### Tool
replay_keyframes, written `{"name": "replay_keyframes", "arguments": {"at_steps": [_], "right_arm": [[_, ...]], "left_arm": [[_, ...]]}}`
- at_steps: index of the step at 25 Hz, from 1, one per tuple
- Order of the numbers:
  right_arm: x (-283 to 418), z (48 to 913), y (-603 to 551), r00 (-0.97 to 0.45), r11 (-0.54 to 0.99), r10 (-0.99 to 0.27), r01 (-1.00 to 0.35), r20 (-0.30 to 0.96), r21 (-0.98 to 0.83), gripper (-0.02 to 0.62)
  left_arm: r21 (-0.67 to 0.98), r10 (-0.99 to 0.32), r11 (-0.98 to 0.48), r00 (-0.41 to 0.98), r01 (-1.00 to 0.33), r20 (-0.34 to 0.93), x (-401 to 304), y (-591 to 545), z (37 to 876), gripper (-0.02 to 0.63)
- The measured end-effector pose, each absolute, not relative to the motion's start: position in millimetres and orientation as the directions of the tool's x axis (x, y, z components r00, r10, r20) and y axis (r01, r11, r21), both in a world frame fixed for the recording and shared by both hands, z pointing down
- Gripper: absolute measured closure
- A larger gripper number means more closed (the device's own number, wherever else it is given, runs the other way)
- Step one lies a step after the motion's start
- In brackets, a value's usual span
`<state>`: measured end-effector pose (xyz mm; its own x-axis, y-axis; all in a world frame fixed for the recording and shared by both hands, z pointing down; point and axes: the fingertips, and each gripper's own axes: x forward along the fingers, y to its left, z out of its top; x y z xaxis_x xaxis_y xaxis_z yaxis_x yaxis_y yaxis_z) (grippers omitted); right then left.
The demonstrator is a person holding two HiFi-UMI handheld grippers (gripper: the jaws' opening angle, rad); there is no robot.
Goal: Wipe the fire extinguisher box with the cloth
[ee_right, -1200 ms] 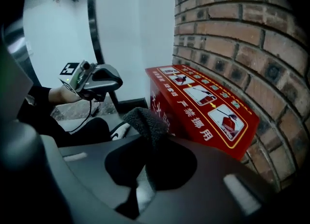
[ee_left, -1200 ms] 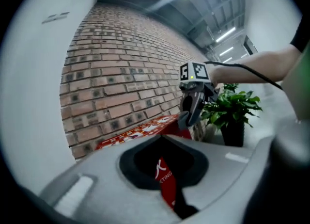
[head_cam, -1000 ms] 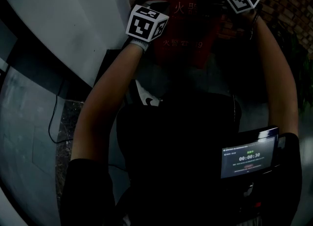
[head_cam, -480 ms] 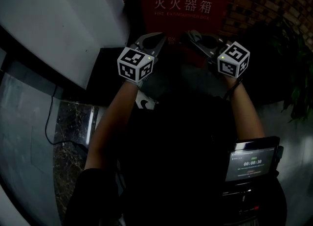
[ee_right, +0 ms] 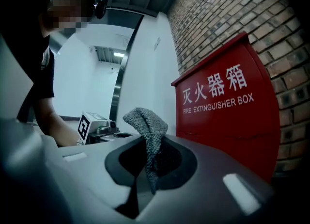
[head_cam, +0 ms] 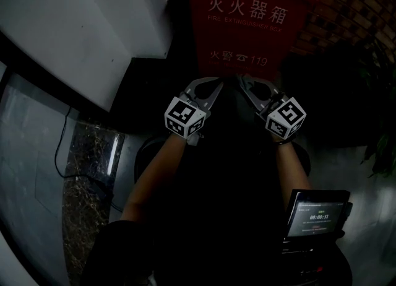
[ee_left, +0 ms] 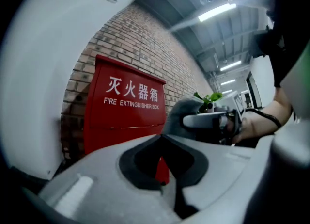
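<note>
Right tool (ee_right: 147, 182) is clamping a grey knitted cloth (ee_right: 144, 123) between its closed jaws, with a rumpled tuft of fabric sticking up above them. Left tool (ee_left: 167, 179) is sitting with its jaws together and nothing between them; only a sliver of red is showing through the hollow behind the tips. In the head view the left tool (head_cam: 212, 85) and right tool (head_cam: 245, 82) are pointing away from the person, side by side and near each other, low in front of the tall red metal fire extinguisher box (head_cam: 247, 25). That box is standing upright against a brown brick wall (ee_right: 227, 19) on the far side, its long axis running vertically and its lettered front facing the person. It is lying ahead of both tools and apart from them, a little right of the cloth-bearing tool's line. By the look of it, wiping is not under way; the right tool is sitting as the one to travel up and farther in toward the red front.
</note>
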<state>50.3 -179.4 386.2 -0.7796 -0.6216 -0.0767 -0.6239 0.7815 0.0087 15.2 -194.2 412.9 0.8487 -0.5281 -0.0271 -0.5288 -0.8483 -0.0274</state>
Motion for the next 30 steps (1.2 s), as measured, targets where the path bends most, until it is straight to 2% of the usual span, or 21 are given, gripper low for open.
{"name": "replay_keyframes", "arguments": {"at_steps": [7, 14, 22, 30], "right_arm": [[37, 445, -170, -0.788, 0.789, -0.615, -0.614, -0.029, -0.017, 0.571], [43, 434, -187, -0.761, 0.763, -0.644, -0.646, -0.07, 0.01, 0.571], [42, 427, -170, -0.756, 0.754, -0.651, -0.654, -0.065, 0.059, 0.571], [57, 423, -171, -0.742, 0.744, -0.664, -0.668, -0.094, 0.014, 0.571]], "left_arm": [[-0.013, -0.511, -0.86, 0.859, -0.511, 0.016, 10, -194, 468, 0.603], [0.041, -0.508, -0.861, 0.86, -0.507, -0.042, 13, -206, 456, 0.603], [-0.046, -0.532, -0.844, 0.845, -0.535, -0.061, 6, -200, 447, 0.603], [-0.069, -0.527, -0.844, 0.847, -0.531, -0.079, 6, -190, 444, 0.603]]}}
